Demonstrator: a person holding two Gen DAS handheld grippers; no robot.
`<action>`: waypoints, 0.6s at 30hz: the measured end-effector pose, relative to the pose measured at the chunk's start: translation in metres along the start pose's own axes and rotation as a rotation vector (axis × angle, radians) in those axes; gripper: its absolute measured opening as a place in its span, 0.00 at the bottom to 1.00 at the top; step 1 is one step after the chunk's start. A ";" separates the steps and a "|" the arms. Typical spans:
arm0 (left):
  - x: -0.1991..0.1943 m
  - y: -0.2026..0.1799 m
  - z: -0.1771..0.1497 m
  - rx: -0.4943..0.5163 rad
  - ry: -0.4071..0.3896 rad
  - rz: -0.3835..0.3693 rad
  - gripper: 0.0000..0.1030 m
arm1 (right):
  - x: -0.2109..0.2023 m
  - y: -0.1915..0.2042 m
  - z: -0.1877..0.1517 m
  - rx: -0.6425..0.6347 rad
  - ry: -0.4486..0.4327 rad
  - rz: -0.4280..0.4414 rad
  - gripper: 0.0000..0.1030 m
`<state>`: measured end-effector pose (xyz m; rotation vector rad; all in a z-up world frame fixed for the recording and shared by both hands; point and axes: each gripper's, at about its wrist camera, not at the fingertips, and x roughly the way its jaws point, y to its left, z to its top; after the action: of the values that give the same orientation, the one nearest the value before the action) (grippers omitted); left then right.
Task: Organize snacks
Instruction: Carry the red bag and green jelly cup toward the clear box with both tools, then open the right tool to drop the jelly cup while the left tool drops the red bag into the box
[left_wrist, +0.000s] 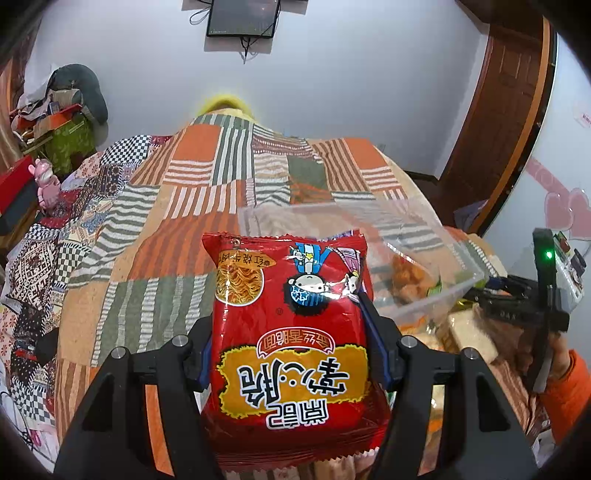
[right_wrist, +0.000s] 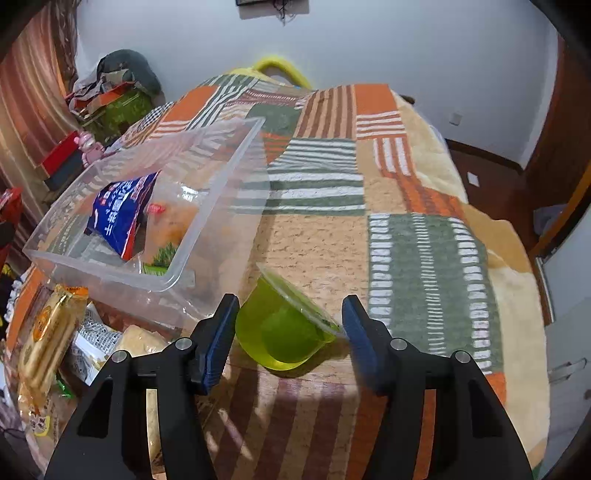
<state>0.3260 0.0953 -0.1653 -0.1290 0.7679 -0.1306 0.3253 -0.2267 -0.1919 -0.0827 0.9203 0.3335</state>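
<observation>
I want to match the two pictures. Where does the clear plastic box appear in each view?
Left wrist view: the clear plastic box is right of centre, behind the red noodle packet.
Right wrist view: the same box is at upper left, holding a blue packet.
Shared landmark: the patchwork blanket.

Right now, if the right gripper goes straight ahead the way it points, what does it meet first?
The green jelly cup, tipped on its side on the patchwork blanket, sits between the open right gripper fingers. Depth is unclear, but it looks first.
</observation>
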 end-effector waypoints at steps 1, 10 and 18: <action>0.001 -0.001 0.003 0.000 -0.003 0.000 0.62 | -0.004 -0.001 0.001 0.003 -0.011 -0.007 0.53; 0.020 -0.014 0.026 0.010 -0.014 0.025 0.62 | -0.046 0.003 0.023 -0.004 -0.119 -0.013 0.53; 0.048 -0.015 0.036 -0.026 0.002 0.060 0.62 | -0.056 0.034 0.047 -0.031 -0.190 0.061 0.53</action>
<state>0.3839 0.0751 -0.1697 -0.1305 0.7745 -0.0639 0.3192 -0.1983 -0.1163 -0.0504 0.7303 0.4055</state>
